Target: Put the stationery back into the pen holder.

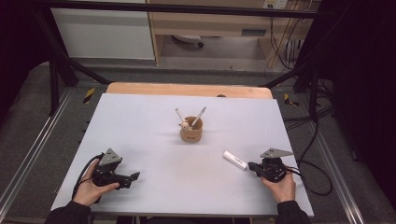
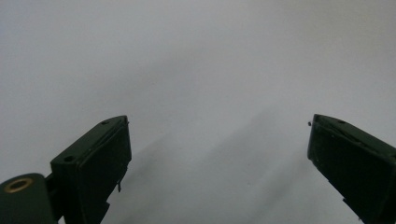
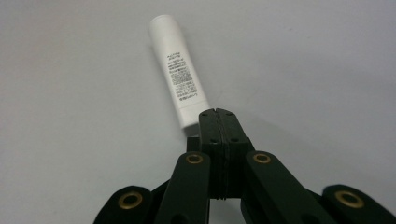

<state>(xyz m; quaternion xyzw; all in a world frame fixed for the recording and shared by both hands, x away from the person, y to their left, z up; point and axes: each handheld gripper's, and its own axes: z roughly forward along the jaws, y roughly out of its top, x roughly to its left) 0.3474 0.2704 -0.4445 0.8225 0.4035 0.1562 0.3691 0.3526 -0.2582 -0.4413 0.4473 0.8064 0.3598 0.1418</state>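
Observation:
A white tube (image 1: 235, 160) with small print lies on the pale table (image 1: 154, 140) at the right; in the right gripper view the tube (image 3: 178, 70) stretches away from the jaw tips. My right gripper (image 1: 251, 165) (image 3: 215, 112) is shut, its jaws pressed together with nothing between them, the tips at the tube's near end. My left gripper (image 1: 135, 177) rests low at the table's near left. In the left gripper view, my left gripper (image 2: 219, 123) is open wide over bare table.
A small brown cup (image 1: 191, 131) stands mid-table with two white pens and a small pale thing in it. A wooden strip (image 1: 187, 88) edges the far side. Black frame posts and cables stand on the floor around the table.

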